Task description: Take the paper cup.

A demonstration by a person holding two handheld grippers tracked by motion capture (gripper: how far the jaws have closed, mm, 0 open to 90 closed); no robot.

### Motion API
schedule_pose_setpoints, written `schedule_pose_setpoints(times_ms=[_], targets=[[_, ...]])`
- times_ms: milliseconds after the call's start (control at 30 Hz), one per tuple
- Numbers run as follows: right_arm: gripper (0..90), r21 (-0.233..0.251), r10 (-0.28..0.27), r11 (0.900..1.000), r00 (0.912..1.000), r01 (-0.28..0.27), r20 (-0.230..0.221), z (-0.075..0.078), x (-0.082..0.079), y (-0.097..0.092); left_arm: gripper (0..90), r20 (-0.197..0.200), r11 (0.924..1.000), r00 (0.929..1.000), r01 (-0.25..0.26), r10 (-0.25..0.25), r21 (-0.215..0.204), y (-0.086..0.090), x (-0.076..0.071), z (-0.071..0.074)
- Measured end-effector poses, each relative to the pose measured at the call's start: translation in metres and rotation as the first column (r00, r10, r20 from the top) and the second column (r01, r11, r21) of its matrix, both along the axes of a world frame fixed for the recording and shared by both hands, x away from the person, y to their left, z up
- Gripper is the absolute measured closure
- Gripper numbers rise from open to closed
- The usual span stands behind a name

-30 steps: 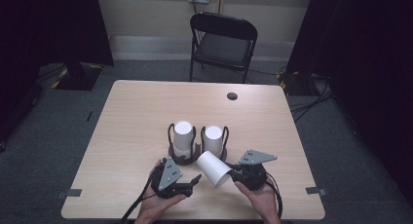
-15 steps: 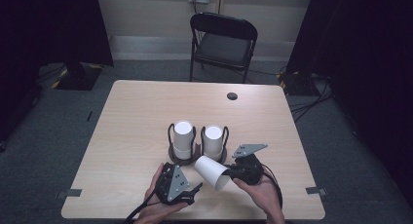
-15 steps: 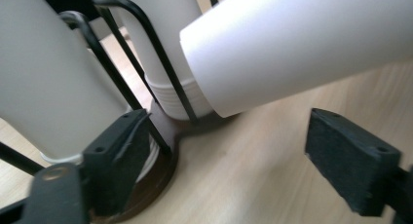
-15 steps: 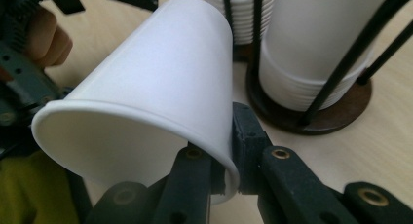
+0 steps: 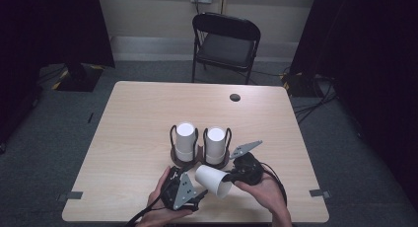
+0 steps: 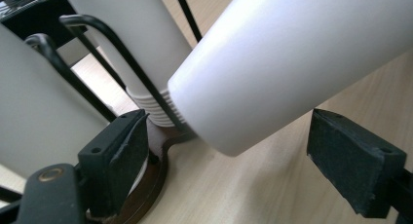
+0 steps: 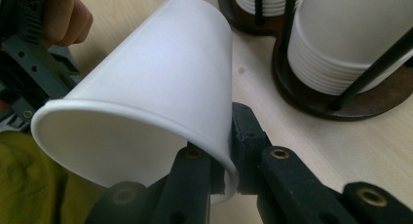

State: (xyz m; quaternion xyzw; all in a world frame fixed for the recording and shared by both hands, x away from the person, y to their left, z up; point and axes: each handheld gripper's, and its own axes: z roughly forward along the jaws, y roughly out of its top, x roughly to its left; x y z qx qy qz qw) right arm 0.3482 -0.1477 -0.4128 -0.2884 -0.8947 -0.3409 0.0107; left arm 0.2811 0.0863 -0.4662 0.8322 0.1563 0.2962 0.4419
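Note:
A white paper cup (image 5: 213, 180) (image 7: 156, 92) (image 6: 302, 63) lies tilted in the air near the table's front edge, its closed bottom pointing up and left. My right gripper (image 5: 235, 176) (image 7: 224, 180) is shut on the cup's rim wall. My left gripper (image 5: 193, 193) (image 6: 229, 160) stands open just left of the cup, its jaws on either side of the cup's bottom end without touching it. Behind them stand two black wire holders, the left stack of cups (image 5: 185, 140) and the right stack of cups (image 5: 216, 143), each upside down on a dark round base.
The wooden table (image 5: 138, 118) has a round cable hole (image 5: 235, 97) at the back right. A black folding chair (image 5: 224, 42) stands beyond the far edge. Cables (image 5: 315, 106) lie on the floor at the right.
My right gripper has carried the cup forward and left, tipping it further over. My left gripper has come in toward the cup's bottom end.

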Motion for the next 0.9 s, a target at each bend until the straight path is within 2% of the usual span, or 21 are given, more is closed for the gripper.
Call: schedule_pose_setpoints(times_ms=[133, 200, 233, 300, 367, 400, 533, 600, 700, 800, 900], targets=[[85.5, -0.026, 0.019, 0.9995, 0.9994, -0.02, -0.028, -0.001, 0.003, 0.001, 15.0, 0.008, 0.999, 0.9999, 0.011, -0.011, 0.042, -0.006, -0.002, -0.001], [85.5, -0.03, 0.023, 0.9993, 0.9985, -0.024, -0.051, -0.001, 0.004, 0.001, 14.9, 0.023, 0.9986, 0.9996, 0.018, -0.019, 0.051, -0.007, -0.002, 0.0], [85.5, -0.026, 0.024, 0.9993, 0.9983, -0.025, -0.053, -0.001, 0.005, 0.001, 15.2, 0.022, 0.999, 0.9995, 0.022, -0.023, 0.039, -0.008, -0.002, 0.0], [85.5, -0.025, 0.024, 0.9994, 0.9972, -0.026, -0.071, -0.002, 0.007, 0.001, 13.0, 0.024, 0.9987, 0.9994, 0.025, -0.026, 0.044, -0.01, -0.002, 0.0], [85.5, -0.03, 0.03, 0.9991, 0.9968, -0.032, -0.075, -0.001, 0.008, 0.003, 12.3, 0.014, 0.9973, 0.9989, 0.043, -0.044, 0.059, -0.013, -0.001, 0.002], [85.5, -0.037, 0.036, 0.9986, 0.9962, -0.039, -0.08, -0.001, 0.008, 0.004, 12.1, 0.026, 0.9967, 0.9986, 0.044, -0.046, 0.068, -0.015, -0.001, 0.001], [85.5, -0.051, 0.047, 0.9974, 0.9952, -0.052, -0.085, 0.001, 0.011, 0.012, 8.9, 0.028, 0.996, 0.999, 0.031, -0.034, 0.084, -0.02, 0.0, 0.002], [85.5, -0.05, 0.049, 0.9973, 0.9954, -0.053, -0.082, 0.001, 0.012, 0.015, 9.0, 0.045, 0.9953, 0.9987, 0.02, -0.024, 0.095, -0.02, 0.0, 0.001], [85.5, -0.044, 0.047, 0.9977, 0.9948, -0.051, -0.091, 0.001, 0.013, 0.017, 9.9, 0.044, 0.9951, 0.9984, 0.032, -0.036, 0.094, -0.02, 0.0, 0.001], [85.6, -0.054, 0.052, 0.9969, 0.994, -0.058, -0.096, 0.0, 0.014, 0.021, 12.9, 0.061, 0.9942, 0.9975, 0.03, -0.036, 0.103, -0.023, -0.001, 0.0], [85.7, -0.047, 0.044, 0.9977, 0.9946, -0.048, -0.094, 0.0, 0.014, 0.02, 13.0, 0.047, 0.9964, 0.9983, 0.031, -0.035, 0.079, -0.023, 0.0, 0.0]])
